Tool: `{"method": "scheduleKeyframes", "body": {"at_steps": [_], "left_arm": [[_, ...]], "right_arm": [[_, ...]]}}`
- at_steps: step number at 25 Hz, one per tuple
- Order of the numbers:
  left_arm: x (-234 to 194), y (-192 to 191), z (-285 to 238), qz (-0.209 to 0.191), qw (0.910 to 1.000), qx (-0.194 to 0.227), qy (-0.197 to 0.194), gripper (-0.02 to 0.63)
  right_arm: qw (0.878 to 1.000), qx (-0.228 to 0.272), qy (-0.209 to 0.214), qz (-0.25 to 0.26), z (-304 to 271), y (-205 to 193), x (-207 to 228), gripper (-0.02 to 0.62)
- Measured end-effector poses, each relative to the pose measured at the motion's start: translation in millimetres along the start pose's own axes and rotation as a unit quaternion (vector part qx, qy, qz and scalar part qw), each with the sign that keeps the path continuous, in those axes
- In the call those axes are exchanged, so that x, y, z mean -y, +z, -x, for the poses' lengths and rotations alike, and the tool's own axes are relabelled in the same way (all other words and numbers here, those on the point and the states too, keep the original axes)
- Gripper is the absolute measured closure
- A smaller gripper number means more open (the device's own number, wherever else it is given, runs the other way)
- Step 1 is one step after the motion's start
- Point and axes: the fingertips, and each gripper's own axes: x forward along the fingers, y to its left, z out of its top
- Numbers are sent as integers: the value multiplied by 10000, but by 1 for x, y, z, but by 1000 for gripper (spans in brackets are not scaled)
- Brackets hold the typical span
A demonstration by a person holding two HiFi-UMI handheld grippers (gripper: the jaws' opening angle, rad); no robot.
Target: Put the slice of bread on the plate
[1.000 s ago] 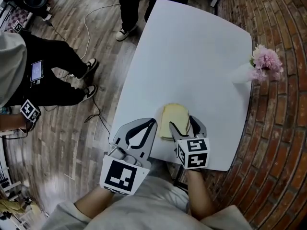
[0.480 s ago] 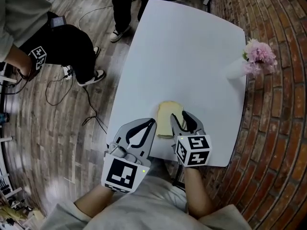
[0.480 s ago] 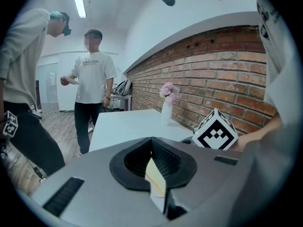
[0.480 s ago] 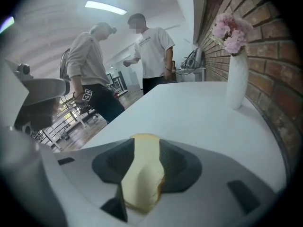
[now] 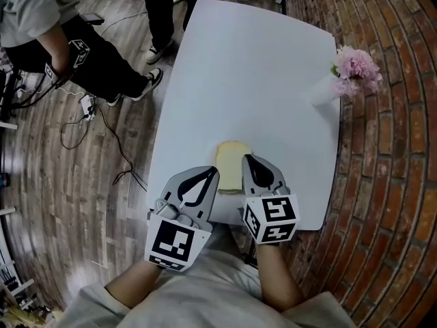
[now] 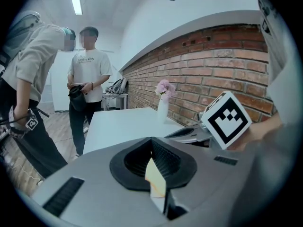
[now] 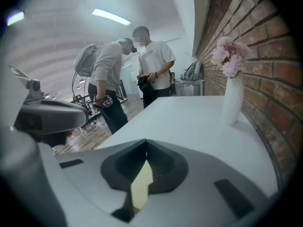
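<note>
The slice of bread lies flat on the white table near its front edge. My right gripper hovers over the slice's right edge with its jaws shut tip to tip and nothing pinched between them. In the right gripper view its tips meet, and the pale bread shows through the gap behind them. My left gripper is also shut, beside the slice's near left corner. In the left gripper view the bread shows below its closed tips.
A white vase with pink flowers stands at the table's far right edge by the brick surface. Two people stand on the wooden floor at the far left, with cables beside the table.
The right gripper's jaws, open over the bread's right side a second ago, have closed, and that gripper has lifted slightly. The left gripper has stayed in place, shut.
</note>
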Motion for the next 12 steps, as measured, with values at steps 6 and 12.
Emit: {"method": "scheduleKeyframes", "body": {"at_steps": [6,12], "left_arm": [[7,11,3,-80,9998,166,-77,595],[23,32,16,-148,9985,486,-191,595]], "right_arm": [[9983,529,-18,226,32,29,-14,588],[9939,1010,-57,435,77,57,-31,588]]}}
